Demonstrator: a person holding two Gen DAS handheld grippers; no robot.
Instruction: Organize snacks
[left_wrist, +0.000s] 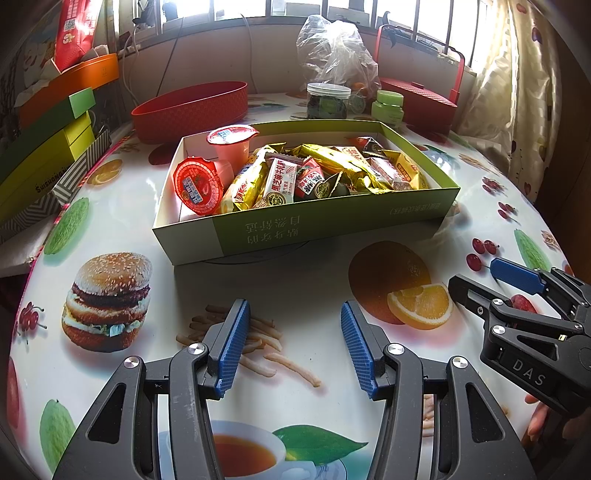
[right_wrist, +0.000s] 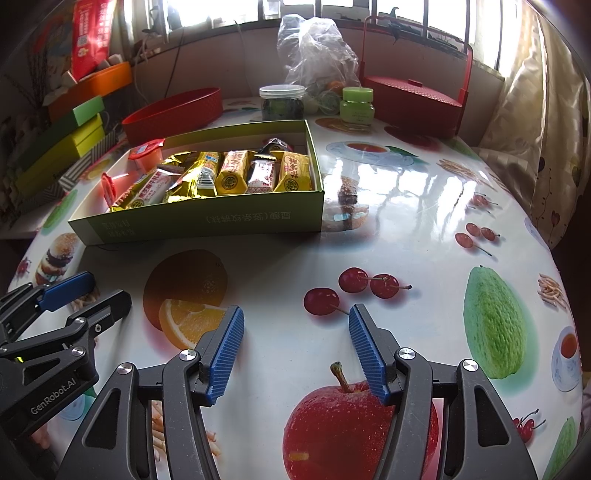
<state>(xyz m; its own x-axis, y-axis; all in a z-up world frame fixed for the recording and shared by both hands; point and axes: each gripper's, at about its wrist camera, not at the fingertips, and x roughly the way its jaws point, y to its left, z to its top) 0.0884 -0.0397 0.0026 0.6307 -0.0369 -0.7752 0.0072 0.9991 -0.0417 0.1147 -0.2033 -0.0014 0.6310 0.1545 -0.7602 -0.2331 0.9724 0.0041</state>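
A green cardboard box (left_wrist: 332, 225) stands on the table, filled with several wrapped snack bars (left_wrist: 280, 181) and two red-lidded jelly cups (left_wrist: 199, 184). It also shows in the right wrist view (right_wrist: 207, 221), with gold and yellow bars (right_wrist: 229, 173) inside. My left gripper (left_wrist: 291, 339) is open and empty, low over the table in front of the box. My right gripper (right_wrist: 295, 343) is open and empty, to the right of the left one; it shows in the left wrist view (left_wrist: 476, 280). The left gripper shows in the right wrist view (right_wrist: 96, 291).
A red oval tray (left_wrist: 192, 107), a clear jar (left_wrist: 327, 99), a green-lidded jar (left_wrist: 388, 107), a plastic bag (left_wrist: 336, 51) and a red basket (left_wrist: 421, 96) stand behind the box. Stacked green and orange boxes (left_wrist: 48, 140) line the left edge. The tablecloth (right_wrist: 406, 206) bears printed food.
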